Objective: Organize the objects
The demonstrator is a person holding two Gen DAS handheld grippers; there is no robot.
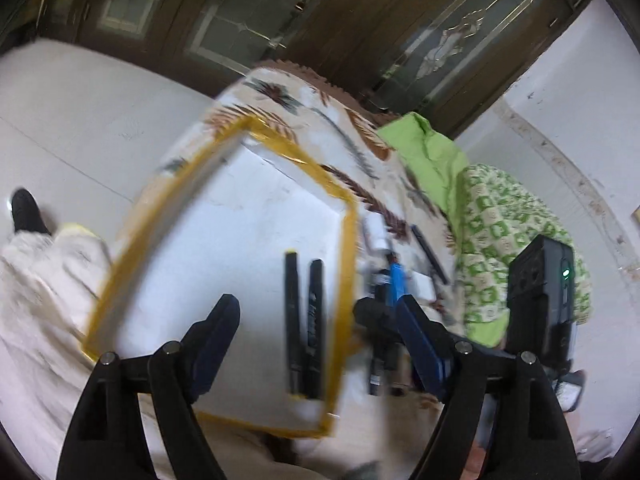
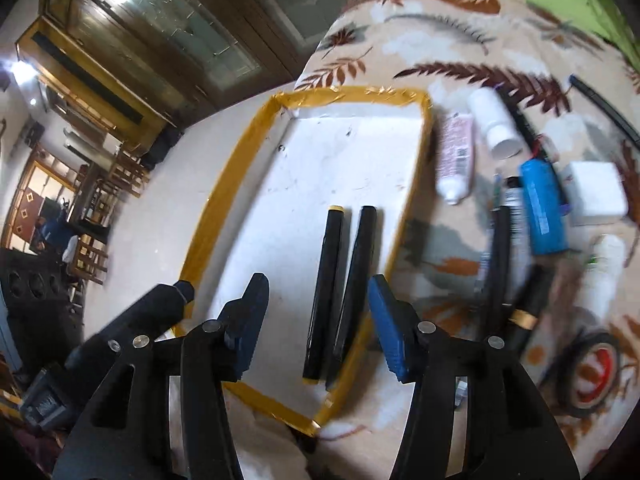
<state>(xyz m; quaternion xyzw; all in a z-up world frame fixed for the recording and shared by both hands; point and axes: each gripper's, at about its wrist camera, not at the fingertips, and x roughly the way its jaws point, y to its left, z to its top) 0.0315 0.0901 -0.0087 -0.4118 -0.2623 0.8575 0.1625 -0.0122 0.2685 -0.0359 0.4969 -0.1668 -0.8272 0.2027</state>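
Observation:
A white tray with a yellow taped rim (image 2: pixel 240 184) lies on a leaf-patterned cloth (image 2: pixel 440 32). Two black markers (image 2: pixel 342 292) lie side by side inside it near its right wall; they also show in the left wrist view (image 1: pixel 304 328). My right gripper (image 2: pixel 316 324) is open and empty, just above the near ends of the markers. My left gripper (image 1: pixel 320 328) is open and empty over the tray (image 1: pixel 224 152). Right of the tray lie a blue cylinder (image 2: pixel 544 208), a pink-white tube (image 2: pixel 456 156), a white bottle (image 2: pixel 496 120), a white box (image 2: pixel 596 194) and more dark pens (image 2: pixel 500 264).
A roll of black tape (image 2: pixel 592 372) lies at the right edge of the cloth. A green cloth (image 1: pixel 432 152) and a green-patterned cloth (image 1: pixel 504 232) lie behind the objects. The other gripper's black body (image 1: pixel 540 292) stands at the right. Dark wood cabinets (image 1: pixel 360 20) stand behind.

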